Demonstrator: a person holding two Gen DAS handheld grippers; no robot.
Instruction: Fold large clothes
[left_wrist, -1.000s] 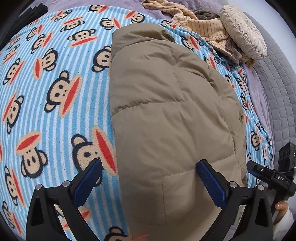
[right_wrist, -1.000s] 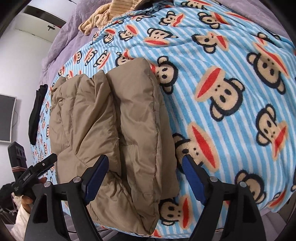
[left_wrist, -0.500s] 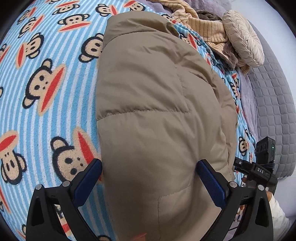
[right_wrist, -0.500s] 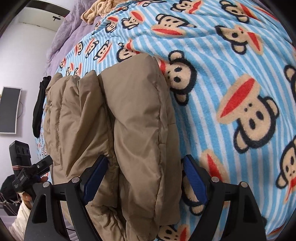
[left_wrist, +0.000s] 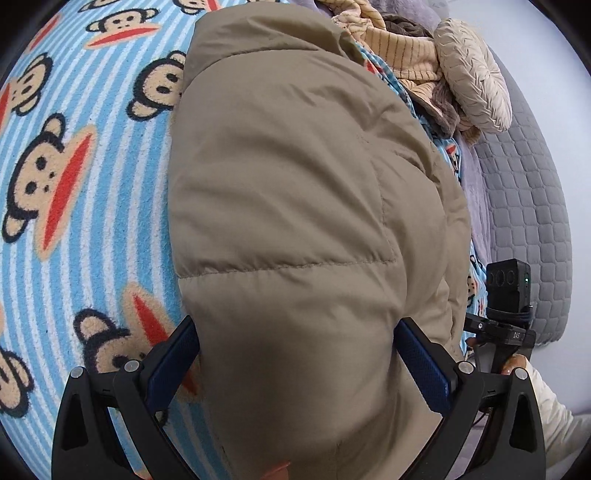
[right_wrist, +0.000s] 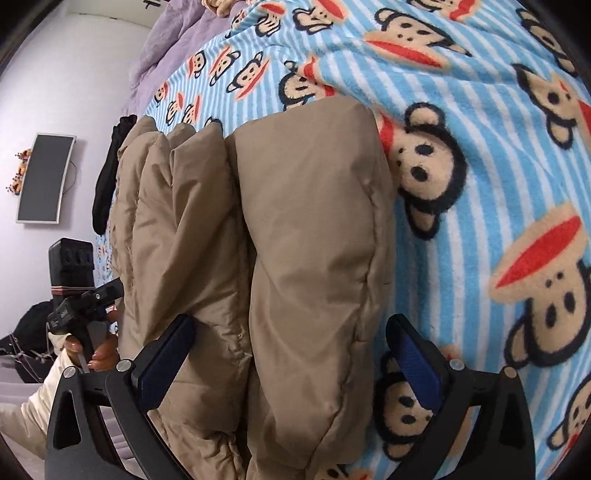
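Straddling the near end of the folded tan puffer jacket (left_wrist: 288, 206), left gripper (left_wrist: 295, 369) and right gripper (right_wrist: 291, 365) both have jaws spread wide, nothing clamped. Jacket lies on the monkey-print blanket (left_wrist: 74, 206), long axis running straight away from both tools; each looks equally near.

Left gripper (left_wrist: 295, 363) jaws wide apart, straddling tan puffer jacket (left_wrist: 295, 192) – on monkey blanket (left_wrist: 74, 184).
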